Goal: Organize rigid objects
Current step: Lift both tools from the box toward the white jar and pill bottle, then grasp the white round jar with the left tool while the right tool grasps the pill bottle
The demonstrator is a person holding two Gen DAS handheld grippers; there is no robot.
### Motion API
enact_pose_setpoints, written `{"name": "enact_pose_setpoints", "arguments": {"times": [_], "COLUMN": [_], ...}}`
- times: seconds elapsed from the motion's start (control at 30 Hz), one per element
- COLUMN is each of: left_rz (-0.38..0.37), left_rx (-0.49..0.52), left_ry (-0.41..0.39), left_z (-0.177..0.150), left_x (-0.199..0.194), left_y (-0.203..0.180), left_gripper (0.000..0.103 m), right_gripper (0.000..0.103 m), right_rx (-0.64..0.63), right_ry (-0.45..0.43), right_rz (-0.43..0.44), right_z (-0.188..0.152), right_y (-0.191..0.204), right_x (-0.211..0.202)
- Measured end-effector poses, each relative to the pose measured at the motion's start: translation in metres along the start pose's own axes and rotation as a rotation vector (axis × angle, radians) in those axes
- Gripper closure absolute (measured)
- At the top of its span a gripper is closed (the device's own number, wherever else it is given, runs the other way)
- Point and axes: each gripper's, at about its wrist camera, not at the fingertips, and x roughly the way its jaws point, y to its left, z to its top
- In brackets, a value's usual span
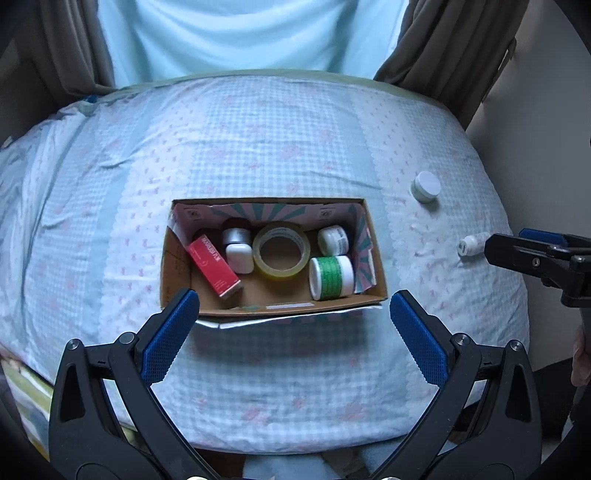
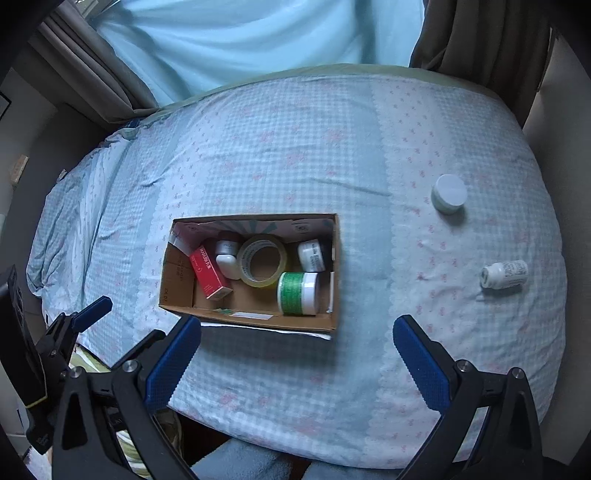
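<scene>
An open cardboard box (image 1: 177, 258) (image 2: 337, 266) sits mid-bed. Inside lie a red carton (image 1: 214, 266) (image 2: 208, 275), a tape roll (image 1: 281, 251) (image 2: 261, 260), a green-labelled jar (image 1: 331, 277) (image 2: 298, 293), a small white jar (image 1: 333, 240) (image 2: 313, 254) and a silver-capped bottle (image 1: 237, 245) (image 2: 226, 254). Right of the box, a white jar (image 1: 426, 186) (image 2: 448, 194) stands upright and a small white bottle (image 1: 471, 244) (image 2: 504, 275) lies on its side. My left gripper (image 1: 293, 325) is open just before the box. My right gripper (image 2: 295, 350) is open over the near bedding, empty.
The bed (image 1: 277, 140) has a blue checked cover with pink bows. Curtains (image 1: 454, 48) and a pale blue drape (image 1: 240, 33) hang behind it. A wall (image 2: 554, 122) borders the right side. A dark device (image 2: 18, 332) stands at the left edge.
</scene>
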Motion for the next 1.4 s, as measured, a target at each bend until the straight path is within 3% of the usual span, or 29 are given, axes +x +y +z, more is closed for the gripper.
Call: {"name": "enact_pose_setpoints", "arguments": {"times": [0.2,0.33,0.57,0.8,1.03,1.23,1.4], "left_rz": [-0.009,-0.053,-0.061,-0.083,-0.076,-0.045,-0.029], "left_rx": [-0.051,-0.065,0.052,0.176,0.318,0.436,0.513], "left_ry": [-0.039,-0.032,0.002,0.067,0.162,0.229,0.279], "left_z": [0.001,0.011,0.044,0.088,0.126,0.144,0.153], "left_x": [-0.013,-0.004,0.036,0.103,0.200,0.289,0.349], "left_y": [-0.083,-0.141,-0.231,-0.284,-0.312,-0.327,-0.334], "left_gripper": [0.000,0.000,0.000,0.000,0.000,0.000,0.001], "right_gripper": [0.000,0.000,0.000,0.000,0.000,0.000,0.006], "right_rx": [-0.050,-0.022,0.152,0.357,0.584,0.885,1.145], "right_ry": [-0.077,-0.083,-0.066,-0.030,0.034,0.041,-0.002], "right_rz": [-0.065,-0.097,-0.133,-0.134,-0.082,-0.007,0.031], "right_z": [-0.018,-0.022,-0.018,-0.010,-0.003,-0.006,-0.018], "right_y": [-0.077,-0.142,-0.245,-0.317,-0.368,-0.400,-0.413], "right_x": [-0.040,-0.053,-0.055,-0.029,0.028,0.086,0.124]}}
